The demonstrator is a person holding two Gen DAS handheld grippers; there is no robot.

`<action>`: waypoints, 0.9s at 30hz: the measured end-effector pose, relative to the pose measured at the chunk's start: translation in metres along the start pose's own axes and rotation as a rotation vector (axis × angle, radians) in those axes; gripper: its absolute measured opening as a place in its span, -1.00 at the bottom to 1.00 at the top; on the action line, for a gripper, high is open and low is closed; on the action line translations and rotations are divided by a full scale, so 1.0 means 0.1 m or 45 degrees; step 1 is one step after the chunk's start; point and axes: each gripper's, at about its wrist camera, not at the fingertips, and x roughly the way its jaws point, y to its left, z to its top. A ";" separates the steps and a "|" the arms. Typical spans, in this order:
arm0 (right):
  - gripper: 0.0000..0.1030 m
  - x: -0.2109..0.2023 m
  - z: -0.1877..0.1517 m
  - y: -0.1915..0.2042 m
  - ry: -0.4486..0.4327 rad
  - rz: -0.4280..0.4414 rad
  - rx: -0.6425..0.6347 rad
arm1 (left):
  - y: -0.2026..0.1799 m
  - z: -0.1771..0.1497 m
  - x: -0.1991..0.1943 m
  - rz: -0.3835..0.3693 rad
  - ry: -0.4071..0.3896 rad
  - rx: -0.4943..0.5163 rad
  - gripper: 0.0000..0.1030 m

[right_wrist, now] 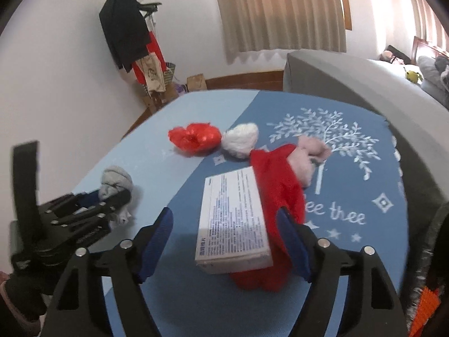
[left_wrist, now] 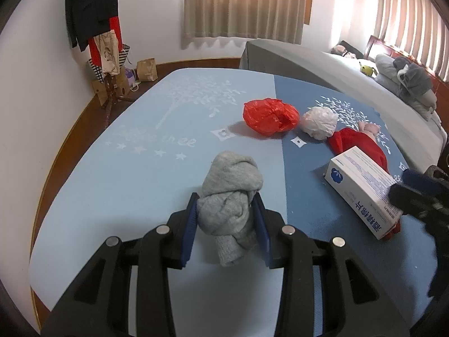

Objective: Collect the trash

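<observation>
1. Nearest the lens in the left wrist view, the left tool (left_wrist: 226, 226) sits at lower centre, its two blue pads pressed against either side of a knotted grey cloth bundle (left_wrist: 231, 196), which it grips.
2. Beneath it spreads the surface (left_wrist: 112, 196), covered in a light blue and darker blue mat with white tree prints.
3. At centre right, a crumpled red plastic bag (left_wrist: 269, 116) lies just beside a crumpled white plastic bag (left_wrist: 320, 122).
4. Right of those, a white box (left_wrist: 362, 191) with blue print rests on a red cloth (left_wrist: 356, 143); the right tool (left_wrist: 415, 193) enters from the right edge at the box's near end.
5. Upper left holds a coat rack (left_wrist: 92, 14) hung with dark clothing; a bed (left_wrist: 336, 70) runs across the upper right.
6. Closest in the right wrist view, the right tool (right_wrist: 226, 241) stands wide open, its blue pads either side of the white box (right_wrist: 234, 216), apart from it on the left.
7. Under the box lies the red cloth (right_wrist: 276, 177), with a pink cloth (right_wrist: 308, 154) at its far end.
8. Red plastic bag (right_wrist: 193, 139) and white plastic bag (right_wrist: 241, 139) sit touching, above centre.
9. At left, the left tool (right_wrist: 92, 205) holds the grey cloth bundle (right_wrist: 116, 181).
</observation>
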 end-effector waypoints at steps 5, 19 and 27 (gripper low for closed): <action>0.18 0.24 -0.04 -0.04 0.072 0.034 0.025 | 0.02 0.00 0.02 0.009 -0.002 0.004 -0.29; 0.15 0.55 -0.02 0.06 0.137 -0.014 -0.008 | 0.08 0.00 0.04 0.023 0.006 -0.022 -0.29; 0.14 0.18 0.13 0.10 0.039 0.045 0.000 | 0.05 0.06 -0.07 0.017 -0.030 -0.016 -0.29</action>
